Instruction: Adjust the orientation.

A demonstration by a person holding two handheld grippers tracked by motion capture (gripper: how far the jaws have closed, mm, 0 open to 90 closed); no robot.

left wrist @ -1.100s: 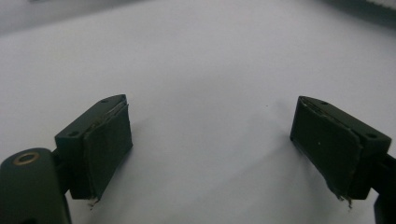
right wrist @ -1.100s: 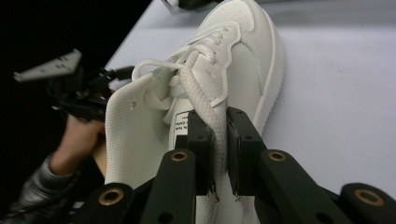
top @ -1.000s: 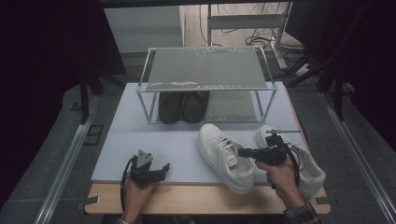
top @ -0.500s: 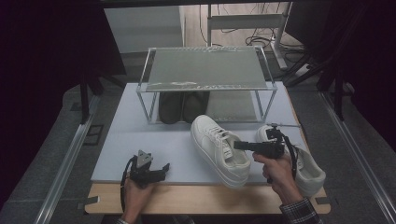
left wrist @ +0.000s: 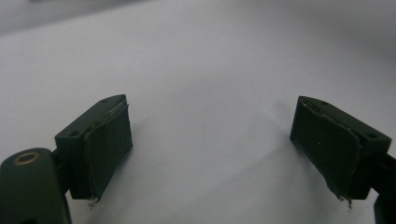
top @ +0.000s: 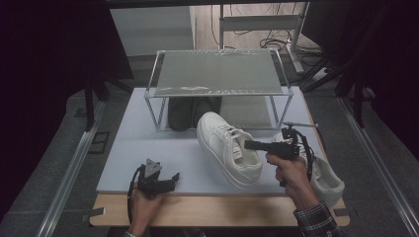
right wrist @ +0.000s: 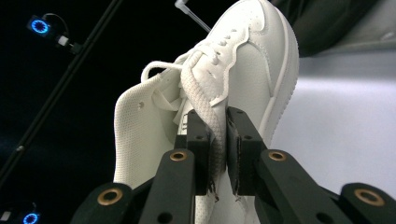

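Lifting white sneaker (top: 228, 148) off the surface (top: 148, 153), toe now nearer the rack (top: 217, 74) | right gripper (top: 252, 144) fingers clamped on its tongue | left gripper (top: 168, 180) fingers apart, idle

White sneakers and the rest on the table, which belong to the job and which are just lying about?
In the job:
- held white sneaker, clamped in the right hand-held gripper
- second white sneaker
- shoe rack

Lying about:
- dark shoes under the rack
- left hand-held gripper, open
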